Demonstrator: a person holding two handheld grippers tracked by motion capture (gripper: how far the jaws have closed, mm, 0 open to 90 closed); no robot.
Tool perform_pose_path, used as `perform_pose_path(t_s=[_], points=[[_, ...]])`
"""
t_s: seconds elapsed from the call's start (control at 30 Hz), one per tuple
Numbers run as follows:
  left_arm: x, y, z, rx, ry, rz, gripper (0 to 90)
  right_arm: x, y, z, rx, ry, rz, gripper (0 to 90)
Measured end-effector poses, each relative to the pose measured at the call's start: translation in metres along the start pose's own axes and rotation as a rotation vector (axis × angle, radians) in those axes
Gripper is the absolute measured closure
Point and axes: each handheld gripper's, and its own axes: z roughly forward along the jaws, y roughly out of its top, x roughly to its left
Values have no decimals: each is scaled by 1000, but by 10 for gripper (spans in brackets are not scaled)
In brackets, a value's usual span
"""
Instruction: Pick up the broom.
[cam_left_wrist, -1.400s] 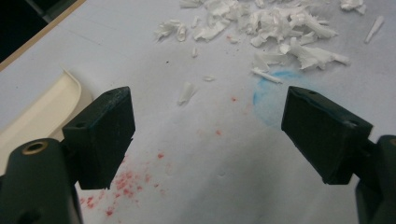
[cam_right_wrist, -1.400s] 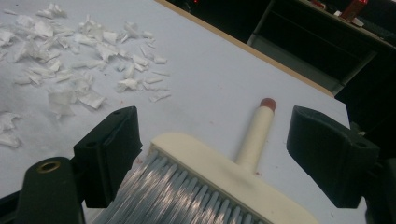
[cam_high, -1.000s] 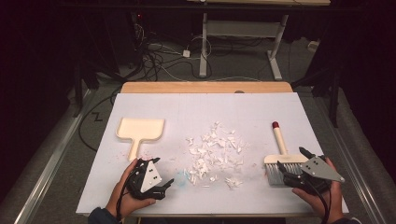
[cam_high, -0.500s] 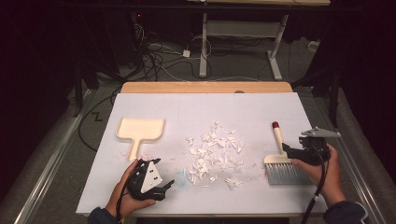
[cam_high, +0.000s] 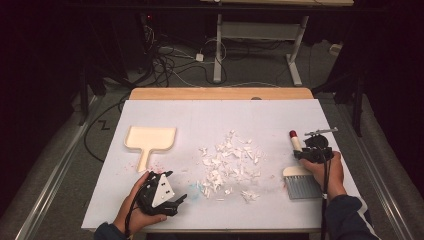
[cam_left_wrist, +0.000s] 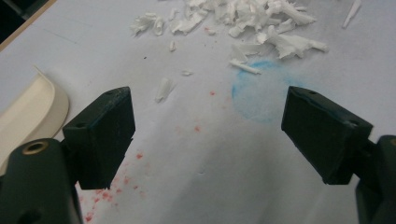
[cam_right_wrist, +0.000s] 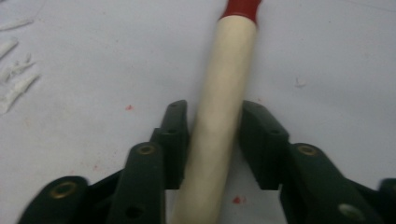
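Right gripper (cam_right_wrist: 212, 140) jaws just closing, clamped on brush (cam_high: 300, 172) handle. Left gripper (cam_left_wrist: 210, 135) open, empty. Paper scraps (cam_high: 227, 162) between dustpan (cam_high: 150, 140) and brush.

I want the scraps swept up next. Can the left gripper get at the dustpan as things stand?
Probably yes: the left gripper is open and holds nothing, and bare white table lies between it and the dustpan.

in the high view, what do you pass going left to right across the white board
dustpan → left gripper → pile of white paper scraps → brush, its handle between the right gripper jaws, which have just been closing
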Motion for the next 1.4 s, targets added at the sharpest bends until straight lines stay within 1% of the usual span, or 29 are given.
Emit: perform_pose_path(t_s=[0.07, 0.1, 0.17, 0.2, 0.33, 0.4, 0.43, 0.5, 0.57, 0.6, 0.63, 0.67, 0.7, 0.73, 0.77, 0.8, 0.83, 0.87, 0.9, 0.93, 0.97, 1.0, 1.03, 1.07, 1.13, 1.17, 1.2, 1.23, 1.4], points=[[0, 1, 0, -6, -6, -7, 163, 0, 0, 1, -5, 1, 7, 668], [-1, 2, 0, -14, -12, -11, 163, 0, 1, 2, -11, 3, 14, 694], [-2, 4, 1, -15, -16, -7, 163, 0, 1, 2, -17, -2, 12, 712], [-2, 4, 1, -15, -16, -7, 163, 1, 2, 3, -19, -4, -1, 712], [-2, 5, 2, -9, -20, -3, 163, 0, 0, 2, -27, 3, -1, 712], [-2, 6, 2, -21, -20, -7, 163, -4, -3, 0, -48, 26, 12, 713], [-3, 6, 3, -13, -25, -9, 163, -5, -4, -2, -63, 27, 14, 712], [-4, 5, 2, -9, -22, 1, 163, -8, -6, -8, -92, 28, 8, 713], [-3, 4, 0, -12, -18, -4, 163, -9, -10, -16, -130, 35, -5, 713], [-3, 4, 0, -12, -18, -4, 163, -9, -10, -16, -130, 35, -5, 713], [-3, 4, -1, -13, -16, -6, 163, -9, -13, -26, -175, 48, -18, 713], [-2, 4, -2, -16, -13, -11, 163, -9, -13, -26, -175, 48, -18, 713], [-1, 3, -3, -21, -7, -11, 163, -7, -17, -37, -227, 52, -38, 713], [-1, 3, -3, -23, -7, -14, 163, -6, -19, -43, -252, 51, -39, 713], [-1, 3, -3, -23, -7, -14, 163, -6, -20, -49, -282, 69, -48, 713], [-1, 3, -2, -22, -9, -14, 163, -6, -20, -49, -282, 69, -48, 713], [-1, 3, -2, -22, -11, -14, 163, -5, -23, -55, -307, 80, -53, 713], [-1, 4, -2, -21, -11, -13, 163, -2, -27, -68, -351, 89, -67, 713], [-1, 4, -2, -24, -11, -16, 163, -2, -27, -68, -351, 89, -67, 713], [-1, 4, -3, -27, -11, -18, 163, -1, -29, -74, -375, 105, -75, 713], [-1, 4, -3, -30, -12, -21, 163, 1, -31, -79, -394, 101, -81, 713], [-1, 5, -4, -36, -13, -26, 163, 5, -37, -91, -431, 125, -96, 714], [-1, 5, -4, -36, -13, -26, 163, 5, -37, -91, -431, 125, -96, 714], [-1, 6, -4, -40, -14, -26, 163, 8, -42, -101, -459, 126, -107, 714], [-2, 7, -4, -41, -15, -26, 163, 11, -47, -111, -497, 143, -115, 714], [-3, 8, -4, -42, -18, -24, 163, 12, -49, -115, -508, 152, -118, 715], [-3, 8, -4, -42, -18, -24, 163, 12, -49, -115, -508, 152, -118, 715], [-4, 8, -4, -44, -21, -24, 163, 14, -52, -122, -540, 161, -129, 715], [-4, 10, -5, -58, -31, -35, 163, 20, -56, -136, -588, 169, -155, 715]])
